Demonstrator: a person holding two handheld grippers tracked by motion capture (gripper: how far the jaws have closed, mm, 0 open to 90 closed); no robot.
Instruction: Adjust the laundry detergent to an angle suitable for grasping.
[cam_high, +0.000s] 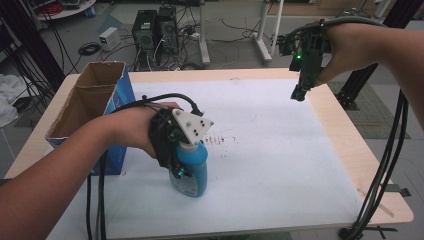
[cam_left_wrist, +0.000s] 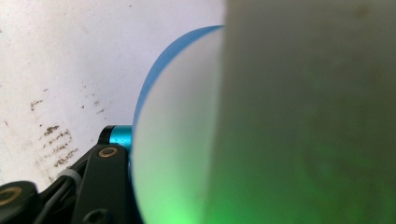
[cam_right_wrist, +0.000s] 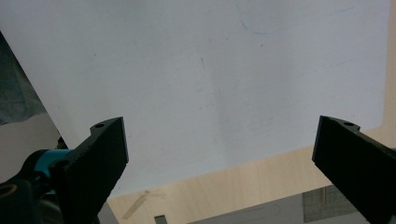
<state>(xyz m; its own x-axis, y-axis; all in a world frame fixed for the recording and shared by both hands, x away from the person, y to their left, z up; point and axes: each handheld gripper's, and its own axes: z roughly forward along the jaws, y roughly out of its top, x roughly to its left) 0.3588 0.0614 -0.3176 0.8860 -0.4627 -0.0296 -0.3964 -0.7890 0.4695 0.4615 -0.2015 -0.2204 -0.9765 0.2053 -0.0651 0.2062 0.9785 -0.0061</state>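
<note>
On the table, high view: left gripper (cam_high: 176, 161) clamped on blue bottle (cam_high: 194, 170), near the front-left of white mat (cam_high: 280, 165); jaws themselves hidden by hand and grey plate.
Bottle pose, high view: looks upright, base on mat; top covered by the gripper.
Box, high view: open cardboard box (cam_high: 85, 105) just left of the left hand (cam_high: 132, 131), its near corner cut off by the forearm.
Right gripper, high view: right gripper (cam_high: 300, 92) held up over the mat's far-right corner, pointing down, nothing in it; wrist bent, cables hanging.
Left gripper view: bottle (cam_left_wrist: 182, 140) blurred, too close; one jaw seen against it, other jaw hidden; dark smudges (cam_left_wrist: 56, 140) on mat.
Right gripper view: right gripper (cam_right_wrist: 219, 154) jaws spread wide, bare mat (cam_right_wrist: 210, 70) and table edge (cam_right_wrist: 243, 179) between them.
</note>
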